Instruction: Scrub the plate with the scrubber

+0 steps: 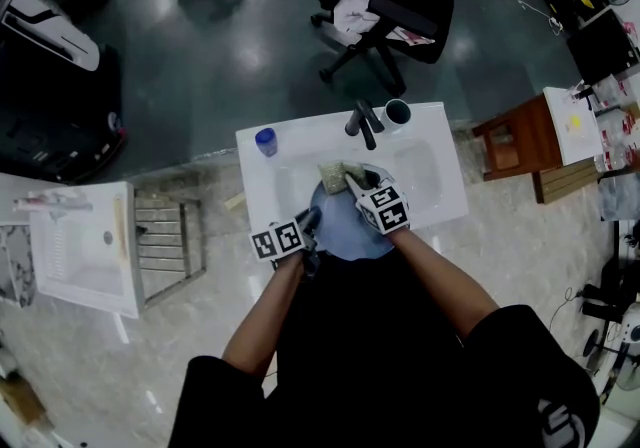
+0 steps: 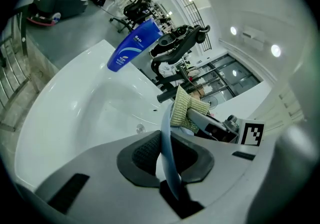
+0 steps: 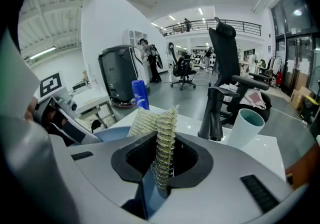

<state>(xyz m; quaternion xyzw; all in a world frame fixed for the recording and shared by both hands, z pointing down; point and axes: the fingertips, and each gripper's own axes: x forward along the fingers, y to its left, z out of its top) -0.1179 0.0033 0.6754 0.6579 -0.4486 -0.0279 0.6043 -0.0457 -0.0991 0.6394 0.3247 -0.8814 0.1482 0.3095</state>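
Observation:
A light blue plate is held over the white sink. My left gripper is shut on its near left rim; in the left gripper view the plate stands edge-on between the pads of that gripper. My right gripper is shut on a yellow-green mesh scrubber, which lies against the plate's far part. In the right gripper view the scrubber rises upright between the pads of the gripper, with the plate below and to the left. The scrubber touches the plate's far side.
A black faucet stands at the sink's back edge, with a teal cup to its right and a blue bottle at the back left. An office chair is behind the sink. A brown stool stands to the right.

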